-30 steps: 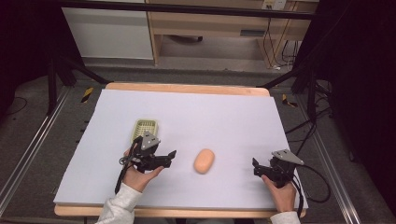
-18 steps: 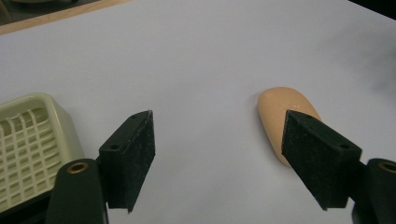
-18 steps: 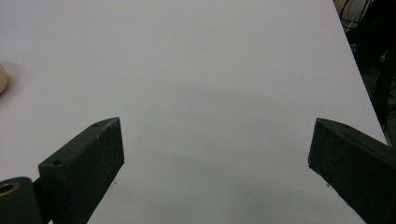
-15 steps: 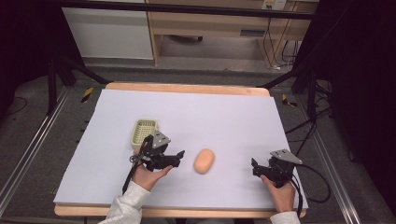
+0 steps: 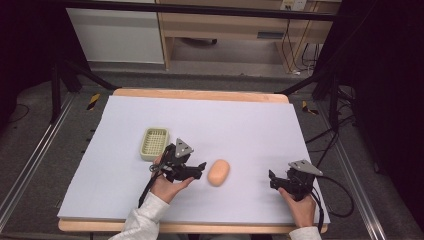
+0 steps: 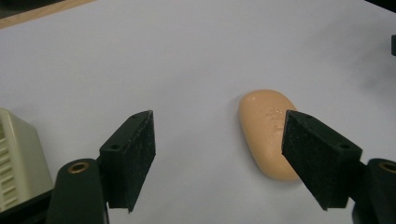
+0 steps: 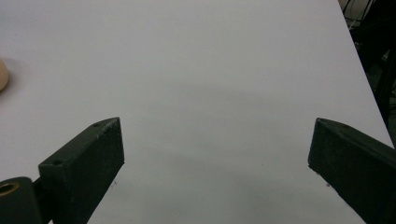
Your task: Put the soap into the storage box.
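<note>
Soap dish point(image 5: 153, 143) at left of table point(image 5: 250, 125), empty, now just behind left tongs point(image 5: 200, 170). Left tongs moved rightward off the dish over the last second, wide open, holding nothing, soap bar point(image 5: 218, 172) just ahead, slightly right of centre line. Probably a grasp approach. Right tongs point(image 5: 272, 180) unmoved, wide open, empty.

The right gripper point(image 7: 217, 163) hangs over the pale sheet point(image 7: 210, 70), its two black jaws spread wide with nothing between them; a peach-coloured sliver, perhaps soap point(image 7: 3, 74), shows at the left edge. Dark clutter sits beyond the sheet's far right corner.
</note>
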`<state>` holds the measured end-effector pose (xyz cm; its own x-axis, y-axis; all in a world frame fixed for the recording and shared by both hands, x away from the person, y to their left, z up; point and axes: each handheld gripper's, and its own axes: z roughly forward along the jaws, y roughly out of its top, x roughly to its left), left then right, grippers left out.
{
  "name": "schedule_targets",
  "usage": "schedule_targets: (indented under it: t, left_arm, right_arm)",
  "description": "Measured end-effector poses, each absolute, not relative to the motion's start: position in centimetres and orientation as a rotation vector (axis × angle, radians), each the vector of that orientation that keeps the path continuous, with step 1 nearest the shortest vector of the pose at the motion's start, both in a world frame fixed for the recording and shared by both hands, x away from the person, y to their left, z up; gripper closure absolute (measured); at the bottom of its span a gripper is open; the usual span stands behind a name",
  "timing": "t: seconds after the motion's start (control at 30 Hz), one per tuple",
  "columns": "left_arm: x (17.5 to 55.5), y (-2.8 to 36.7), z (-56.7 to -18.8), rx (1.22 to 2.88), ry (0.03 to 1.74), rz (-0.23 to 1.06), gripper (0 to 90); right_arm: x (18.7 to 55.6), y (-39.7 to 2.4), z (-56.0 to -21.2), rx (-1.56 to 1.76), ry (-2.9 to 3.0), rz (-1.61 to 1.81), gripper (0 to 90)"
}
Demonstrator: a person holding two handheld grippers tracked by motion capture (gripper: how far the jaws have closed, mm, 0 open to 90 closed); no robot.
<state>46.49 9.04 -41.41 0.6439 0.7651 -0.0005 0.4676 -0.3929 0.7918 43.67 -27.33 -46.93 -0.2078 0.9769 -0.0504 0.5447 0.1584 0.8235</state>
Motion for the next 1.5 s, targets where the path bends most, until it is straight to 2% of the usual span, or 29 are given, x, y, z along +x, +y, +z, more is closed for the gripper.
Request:
schedule_targets:
  t: [1.5]
  left_arm:
    - [47.3,3.4,-43.0,2.194,0.919,0.392,22.4]
  right_arm:
    - [43.7,-27.2,-47.0,1.461,1.857,0.926,4.0]
